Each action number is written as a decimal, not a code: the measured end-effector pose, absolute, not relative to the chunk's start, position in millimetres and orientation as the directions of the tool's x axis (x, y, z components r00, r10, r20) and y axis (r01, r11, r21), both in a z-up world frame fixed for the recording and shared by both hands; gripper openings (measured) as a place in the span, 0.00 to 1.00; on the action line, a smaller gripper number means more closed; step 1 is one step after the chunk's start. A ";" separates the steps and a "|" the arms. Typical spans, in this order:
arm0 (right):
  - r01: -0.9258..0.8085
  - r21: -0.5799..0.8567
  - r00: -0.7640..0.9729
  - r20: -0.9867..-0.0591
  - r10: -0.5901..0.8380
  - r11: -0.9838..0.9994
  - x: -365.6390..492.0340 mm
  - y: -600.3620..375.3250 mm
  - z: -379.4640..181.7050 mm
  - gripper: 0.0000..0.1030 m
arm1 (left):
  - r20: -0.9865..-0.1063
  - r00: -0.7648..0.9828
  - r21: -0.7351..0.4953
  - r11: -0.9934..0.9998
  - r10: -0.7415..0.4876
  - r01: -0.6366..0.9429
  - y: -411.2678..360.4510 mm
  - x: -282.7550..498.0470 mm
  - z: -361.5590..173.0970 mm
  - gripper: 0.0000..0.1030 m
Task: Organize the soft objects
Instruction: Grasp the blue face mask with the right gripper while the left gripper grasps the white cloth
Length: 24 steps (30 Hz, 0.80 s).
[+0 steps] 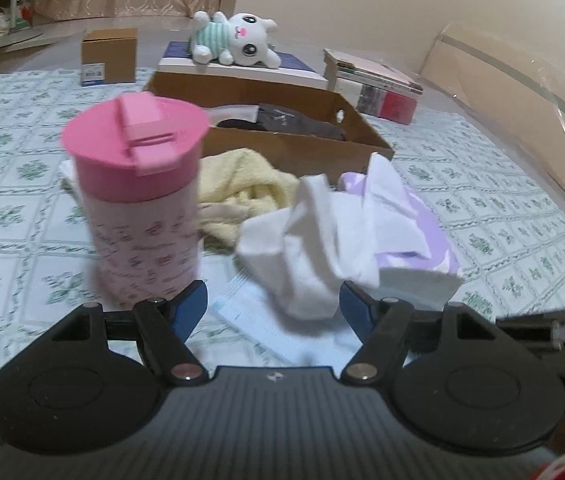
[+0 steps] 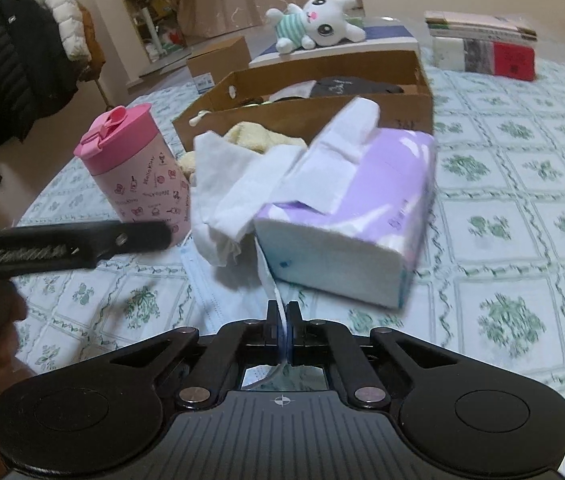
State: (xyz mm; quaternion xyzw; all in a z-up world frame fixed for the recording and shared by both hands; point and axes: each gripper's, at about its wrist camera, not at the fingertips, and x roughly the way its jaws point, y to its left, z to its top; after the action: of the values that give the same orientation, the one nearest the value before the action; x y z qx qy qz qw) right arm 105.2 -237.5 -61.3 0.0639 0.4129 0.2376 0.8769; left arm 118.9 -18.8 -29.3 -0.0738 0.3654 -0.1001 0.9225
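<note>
Mask strap pinched

The right gripper (image 2: 282, 312) is squeezed tight on the mask (image 2: 222, 300) strap near the tissue pack (image 2: 362, 216). The left gripper (image 1: 270, 304) is wide open, holding nothing.

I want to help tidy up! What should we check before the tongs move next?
1. Right tongs shut on the mask strap: ok.
2. Left tongs open, nothing pinched: ok.
3. Face mask free to lift: not ok, the tissue pack sits on its edge.
4. Pink cup standing upright: ok, but close to the left tongs.
5. Cardboard box open: ok.
6. Room left in the box: cannot tell.
</note>
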 end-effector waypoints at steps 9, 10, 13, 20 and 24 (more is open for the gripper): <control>-0.354 0.330 0.534 -0.697 0.479 0.875 97.0 -248.2 -62.2 0.02 | -0.658 0.707 -0.222 0.964 -0.257 0.144 -45.7 156.6 -46.5 0.62; -0.352 0.332 0.533 -0.698 0.479 0.875 96.6 -249.6 -62.5 0.02 | -0.661 0.705 -0.220 0.965 -0.257 0.145 -46.9 160.0 -48.2 0.59; -0.343 0.334 0.533 -0.700 0.475 0.878 96.4 -252.8 -63.2 0.02 | -0.672 0.689 -0.222 0.961 -0.271 0.163 -47.8 166.0 -51.6 0.35; -0.369 0.277 0.575 -0.682 0.452 0.887 89.3 -250.9 -51.1 0.02 | -0.670 0.690 -0.202 0.962 -0.272 0.183 -36.6 143.1 -41.4 0.11; -0.425 0.208 0.591 -0.673 0.444 0.881 81.8 -241.3 -39.6 0.04 | -0.669 0.697 -0.183 0.966 -0.259 0.183 -19.4 117.5 -30.9 0.11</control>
State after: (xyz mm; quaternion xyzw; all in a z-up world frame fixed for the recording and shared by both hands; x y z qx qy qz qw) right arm 81.8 -241.3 -39.6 0.0125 0.3806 0.2437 0.8920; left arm 117.5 -19.4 -30.9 -0.0512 0.3702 -0.1201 0.9197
